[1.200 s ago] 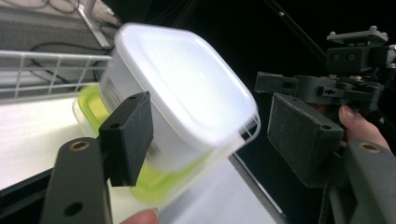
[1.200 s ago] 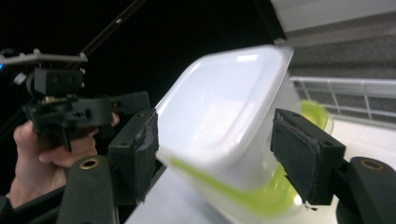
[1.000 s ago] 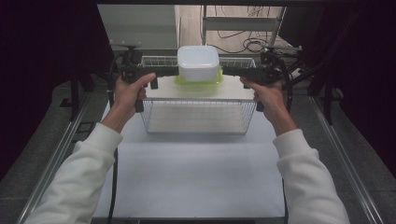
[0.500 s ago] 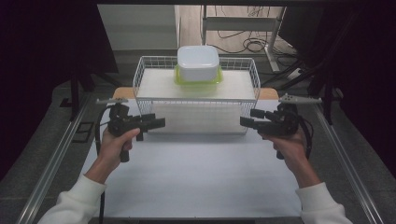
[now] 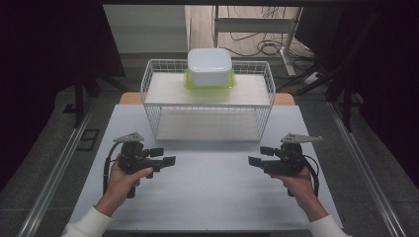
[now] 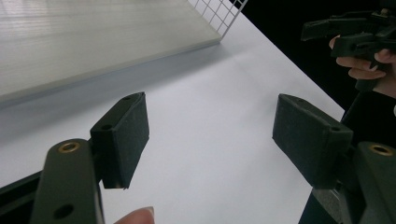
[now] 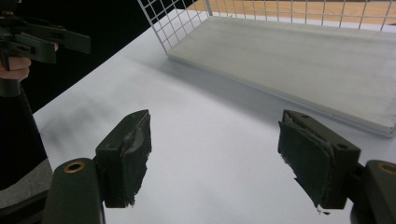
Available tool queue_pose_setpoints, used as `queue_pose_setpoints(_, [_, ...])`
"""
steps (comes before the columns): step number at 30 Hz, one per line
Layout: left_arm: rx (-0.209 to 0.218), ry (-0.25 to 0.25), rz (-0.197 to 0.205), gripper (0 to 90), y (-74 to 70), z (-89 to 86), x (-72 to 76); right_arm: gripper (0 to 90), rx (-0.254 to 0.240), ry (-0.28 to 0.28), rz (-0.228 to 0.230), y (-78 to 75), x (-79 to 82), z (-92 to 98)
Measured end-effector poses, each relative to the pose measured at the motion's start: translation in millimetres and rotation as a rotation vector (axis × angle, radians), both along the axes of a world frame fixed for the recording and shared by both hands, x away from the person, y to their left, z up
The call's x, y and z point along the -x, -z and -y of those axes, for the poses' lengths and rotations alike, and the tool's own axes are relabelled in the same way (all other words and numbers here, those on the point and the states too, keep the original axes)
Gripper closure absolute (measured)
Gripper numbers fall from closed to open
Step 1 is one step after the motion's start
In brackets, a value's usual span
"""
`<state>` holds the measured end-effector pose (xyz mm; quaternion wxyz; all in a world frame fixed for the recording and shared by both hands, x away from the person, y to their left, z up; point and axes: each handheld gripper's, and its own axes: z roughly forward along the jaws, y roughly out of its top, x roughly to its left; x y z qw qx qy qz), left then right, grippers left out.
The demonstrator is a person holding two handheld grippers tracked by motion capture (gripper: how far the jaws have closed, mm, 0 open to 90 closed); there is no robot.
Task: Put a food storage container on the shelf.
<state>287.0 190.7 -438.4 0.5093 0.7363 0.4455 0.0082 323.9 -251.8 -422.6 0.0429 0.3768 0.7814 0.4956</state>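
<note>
the left gripper (image 5: 167, 156) and right gripper (image 5: 257, 155) hover over the near part of the white table (image 5: 212, 197), jaws apart and empty, the right's just widening. the wire basket (image 5: 207, 106) stands farther back, a lidded white container (image 5: 209, 66) on its far rim.

So my flat white table (image 5: 207, 187) had just one thing sitting on it: a white wire-mesh basket rack (image 5: 207, 106) with a pale board floor, parked at the far edge, centred.
</note>
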Motion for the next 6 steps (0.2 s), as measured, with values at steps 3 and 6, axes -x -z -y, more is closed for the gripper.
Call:
queue_pose_setpoints(3, [-0.002, -0.007, -0.009, 26.4, 4.5, -0.2, -0.8, 23.7, -0.011, 0.005, 0.009, -2.2, 0.3, 0.7])
queue_pose_setpoints(6, [-0.003, -0.016, -0.014, 26.0, 9.6, 2.2, -3.1, 19.8, -0.017, 0.007, 0.019, -2.1, 1.4, 0.8])
